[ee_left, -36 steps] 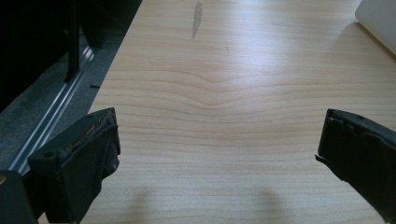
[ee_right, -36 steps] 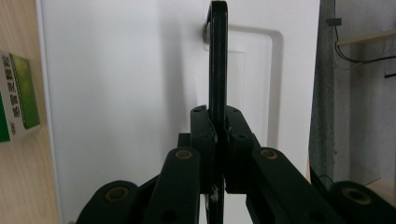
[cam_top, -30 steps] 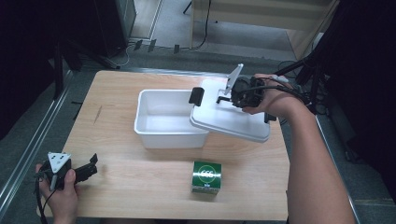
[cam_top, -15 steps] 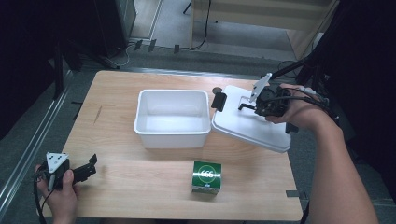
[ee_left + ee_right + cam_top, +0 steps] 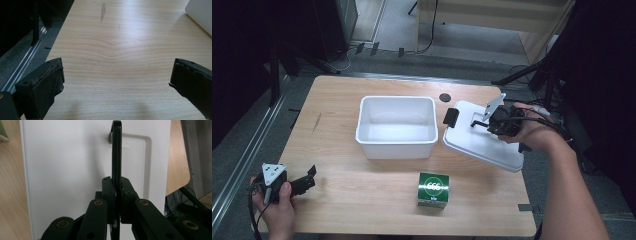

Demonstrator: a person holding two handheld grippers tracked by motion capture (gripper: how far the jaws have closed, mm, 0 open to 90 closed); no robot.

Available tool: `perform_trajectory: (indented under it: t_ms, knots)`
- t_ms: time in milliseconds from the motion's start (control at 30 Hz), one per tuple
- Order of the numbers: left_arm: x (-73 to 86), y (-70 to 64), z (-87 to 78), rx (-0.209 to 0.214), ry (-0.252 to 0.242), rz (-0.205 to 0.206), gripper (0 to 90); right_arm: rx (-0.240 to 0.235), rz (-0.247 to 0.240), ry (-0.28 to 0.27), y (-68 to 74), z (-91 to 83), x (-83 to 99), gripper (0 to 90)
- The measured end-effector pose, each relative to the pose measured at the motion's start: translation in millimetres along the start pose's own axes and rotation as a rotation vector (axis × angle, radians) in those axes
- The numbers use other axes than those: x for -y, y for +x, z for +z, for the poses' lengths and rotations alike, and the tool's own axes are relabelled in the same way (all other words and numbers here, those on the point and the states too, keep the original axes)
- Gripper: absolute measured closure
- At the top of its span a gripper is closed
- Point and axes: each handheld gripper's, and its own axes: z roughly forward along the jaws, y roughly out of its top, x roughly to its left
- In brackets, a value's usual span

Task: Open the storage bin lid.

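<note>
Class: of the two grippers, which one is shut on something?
The right gripper, clamped on the white lid's black handle; the left gripper is open over bare table.

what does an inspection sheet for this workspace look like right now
surface: wooden table, light grain, one dark smudge near its far left.
job's things: white lid held by its black handle, to the right of the white bin, its right end past the table edge; whether it rests on the table cannot be told. The bin looks empty.
clutter: green box near the front edge; small dark disc behind the bin.
grippers: right gripper shut on the handle; left gripper open at the front left corner, holding nothing.
cables: one trails from the left gripper; others lie on the floor beyond the table.
surroundings: grey floor, dark stands, wooden furniture at the back.
</note>
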Motion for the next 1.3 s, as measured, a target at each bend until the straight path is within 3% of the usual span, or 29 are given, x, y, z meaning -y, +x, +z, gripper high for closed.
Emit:
perform_trajectory:
  t_ms: [300, 633, 767, 1100, 1300]
  knots:
    - [0.1, 0.2, 0.1, 0.006, 0.004, -0.005, 0.0, -0.019, 0.011, 0.019, 9.4, 32.2, 8.7, 85.1]
    - [0.2, -0.7, -0.5, 0.002, 0.004, 0.006, 0.0, -0.027, 0.062, 0.028, 15.0, 62.8, 18.9, 85.1]
    - [0.2, -0.9, -0.4, 0.001, 0.006, 0.006, 0.0, -0.001, 0.076, 0.044, 18.1, 77.8, 19.3, 85.1]
    - [0.2, -1.1, -0.3, 0.000, 0.006, 0.008, 0.0, -0.001, 0.095, 0.051, 26.4, 101.4, 17.5, 85.1]
    - [0.2, -1.2, -0.1, 0.000, 0.006, 0.006, 0.0, 0.008, 0.110, 0.034, 27.8, 103.0, 16.7, 83.7]
